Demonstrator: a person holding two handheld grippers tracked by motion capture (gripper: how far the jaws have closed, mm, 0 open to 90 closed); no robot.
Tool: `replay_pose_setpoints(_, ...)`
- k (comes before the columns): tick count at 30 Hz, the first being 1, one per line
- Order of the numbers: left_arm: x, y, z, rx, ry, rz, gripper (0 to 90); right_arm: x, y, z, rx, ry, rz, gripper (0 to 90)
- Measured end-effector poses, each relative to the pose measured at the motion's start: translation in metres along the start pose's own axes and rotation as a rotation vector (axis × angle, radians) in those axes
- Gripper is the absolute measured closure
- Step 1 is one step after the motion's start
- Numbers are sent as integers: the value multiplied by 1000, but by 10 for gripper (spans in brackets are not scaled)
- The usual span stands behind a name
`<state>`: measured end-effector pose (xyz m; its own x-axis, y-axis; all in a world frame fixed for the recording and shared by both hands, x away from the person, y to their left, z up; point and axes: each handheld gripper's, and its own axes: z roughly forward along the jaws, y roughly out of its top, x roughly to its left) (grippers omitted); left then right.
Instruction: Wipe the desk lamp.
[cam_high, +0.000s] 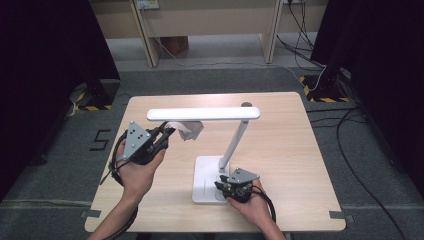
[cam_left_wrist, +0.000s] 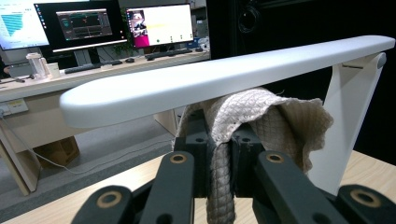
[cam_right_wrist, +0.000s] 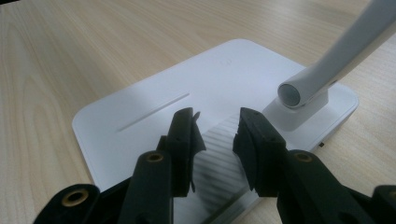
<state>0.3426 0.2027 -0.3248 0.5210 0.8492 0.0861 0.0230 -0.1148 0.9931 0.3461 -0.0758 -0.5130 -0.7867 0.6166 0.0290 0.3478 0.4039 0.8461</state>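
A white desk lamp stands on the wooden table (cam_high: 285, 150), with its flat base (cam_high: 204, 175) near the front, a slanted arm (cam_high: 235, 141) and a long level head (cam_high: 202, 114). My left gripper (cam_high: 167, 133) is shut on a beige woven cloth (cam_high: 188, 129), held just beneath the lamp head. In the left gripper view the cloth (cam_left_wrist: 261, 116) bunches between the jaws right under the head (cam_left_wrist: 210, 84). My right gripper (cam_high: 223, 183) rests over the base, its jaws open. In the right gripper view it (cam_right_wrist: 215, 128) hovers on the base (cam_right_wrist: 154, 112), beside the arm's foot (cam_right_wrist: 299, 95), with nothing between its fingers.
Black cables (cam_high: 350, 130) run over the grey floor to the right of the table. Pale wooden desk legs (cam_high: 150, 45) stand behind it, and dark curtains hang at both sides. Monitors (cam_left_wrist: 88, 21) on a desk show far off in the left gripper view.
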Motion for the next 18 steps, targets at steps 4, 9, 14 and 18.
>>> replay_pose_setpoints(4, -1, 0, 1, 2, -5, -3, 807, 0, 0, 0, -1, -1, -3, 667)
replay_pose_setpoints(9, -4, -1, 3, -3, -11, -10, 807, 0, 0, 0, -3, 1, 2, 667)
replay_pose_setpoints(14, -6, 0, 4, -4, -16, -10, 806, 0, 0, 0, -2, 3, 3, 667)
replay_pose_setpoints(18, -7, 0, 5, -2, -18, -9, 806, 0, 0, 0, -5, 2, 2, 667)
